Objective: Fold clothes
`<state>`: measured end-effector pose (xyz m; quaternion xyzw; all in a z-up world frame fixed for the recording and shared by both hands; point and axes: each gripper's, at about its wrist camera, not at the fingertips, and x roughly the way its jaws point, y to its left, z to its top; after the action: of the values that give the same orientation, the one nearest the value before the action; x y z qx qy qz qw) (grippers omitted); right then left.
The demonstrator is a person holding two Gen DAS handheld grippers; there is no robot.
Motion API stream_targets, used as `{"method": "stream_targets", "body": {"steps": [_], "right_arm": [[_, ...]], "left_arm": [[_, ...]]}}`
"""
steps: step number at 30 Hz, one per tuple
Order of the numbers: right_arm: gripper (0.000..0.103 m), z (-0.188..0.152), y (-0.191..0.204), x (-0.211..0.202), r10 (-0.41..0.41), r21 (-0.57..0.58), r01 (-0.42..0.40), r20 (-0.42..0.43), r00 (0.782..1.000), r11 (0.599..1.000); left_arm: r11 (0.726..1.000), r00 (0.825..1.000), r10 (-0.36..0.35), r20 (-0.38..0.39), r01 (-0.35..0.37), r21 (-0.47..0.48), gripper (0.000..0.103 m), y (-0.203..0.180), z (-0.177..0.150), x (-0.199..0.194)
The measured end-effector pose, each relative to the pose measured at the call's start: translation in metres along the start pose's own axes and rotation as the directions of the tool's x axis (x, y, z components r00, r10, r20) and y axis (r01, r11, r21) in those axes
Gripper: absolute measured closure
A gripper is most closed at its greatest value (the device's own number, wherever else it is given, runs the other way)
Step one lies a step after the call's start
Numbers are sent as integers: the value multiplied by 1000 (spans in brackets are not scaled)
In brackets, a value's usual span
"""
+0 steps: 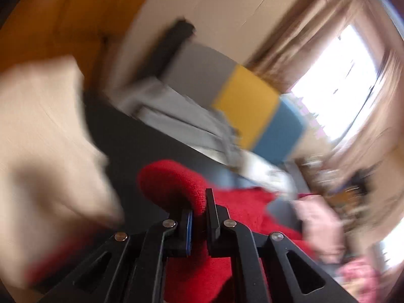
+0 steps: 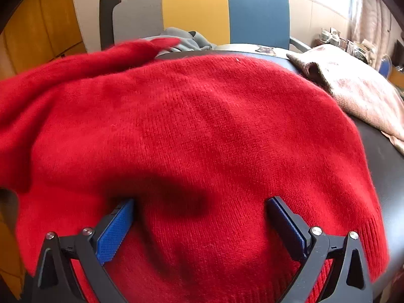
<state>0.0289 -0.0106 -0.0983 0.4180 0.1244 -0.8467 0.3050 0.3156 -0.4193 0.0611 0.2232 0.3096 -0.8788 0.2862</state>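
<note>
Evidently mid-fold, the left gripper [image 1: 199,209] pinches a fuzzy red knit sweater [image 2: 202,131] sleeve toward twelve o'clock; the right gripper [image 2: 199,217] hovers, fingers spread, steadying the hem.

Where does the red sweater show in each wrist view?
Left wrist: red sweater at bottom centre, a fold pinched in the left tongs.
Right wrist: it fills the frame, spread on the dark table under the open right tongs.
Shared landmark: the grey, yellow and blue chair back.

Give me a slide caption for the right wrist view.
Open right gripper poised over a red sweater spread on a dark table, pink knit beside it.
</note>
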Motion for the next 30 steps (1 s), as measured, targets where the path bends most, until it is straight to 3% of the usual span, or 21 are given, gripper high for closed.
{"method": "stream_targets", "body": {"steps": [2,5,6,9,12,14,18,21,24,25,28,30], "right_arm": [[0,-2,2,0,-4,-1,4,14,1000,1000],[0,-3,0,-1,7,0,-7,21,1000,1000],[0,-3,0,-1,11,-1,-10,21,1000,1000],[0,-3,-1,-2,26,-7,-26,14,1000,1000],[0,-2,-5,-5,82,-45,-82,-4,997,996],[1,5,-16,-14,166,-35,-166,-7,986,986],[1,42,-56,-51,267,40,-273,115,957,961],[0,79,-103,-42,294,144,-316,155,943,938],[0,99,-154,0,245,299,-257,75,967,919],[0,97,-169,16,274,362,-271,43,961,892],[0,80,-189,46,419,506,-363,3,908,782],[0,70,-176,40,565,520,-521,86,821,677]], "left_arm": [[994,993,112,-46,-111,22,90,0,6,-2],[976,977,210,-27,-211,-50,88,7,3,-11],[978,980,199,-28,-201,-51,87,3,1,-10],[998,993,37,-111,-42,-43,83,-15,-25,9],[996,962,-54,-269,72,57,82,-64,-63,60],[982,931,-93,-353,144,121,82,-97,-89,92],[962,897,-66,-437,175,212,82,-128,-126,135],[954,869,-54,-492,191,233,82,-138,-148,160],[963,847,3,-532,140,229,83,-120,-158,177],[967,843,7,-538,131,218,87,-113,-159,181],[974,843,14,-537,111,199,95,-102,-154,189],[973,845,38,-534,91,213,95,-104,-151,192]]}}
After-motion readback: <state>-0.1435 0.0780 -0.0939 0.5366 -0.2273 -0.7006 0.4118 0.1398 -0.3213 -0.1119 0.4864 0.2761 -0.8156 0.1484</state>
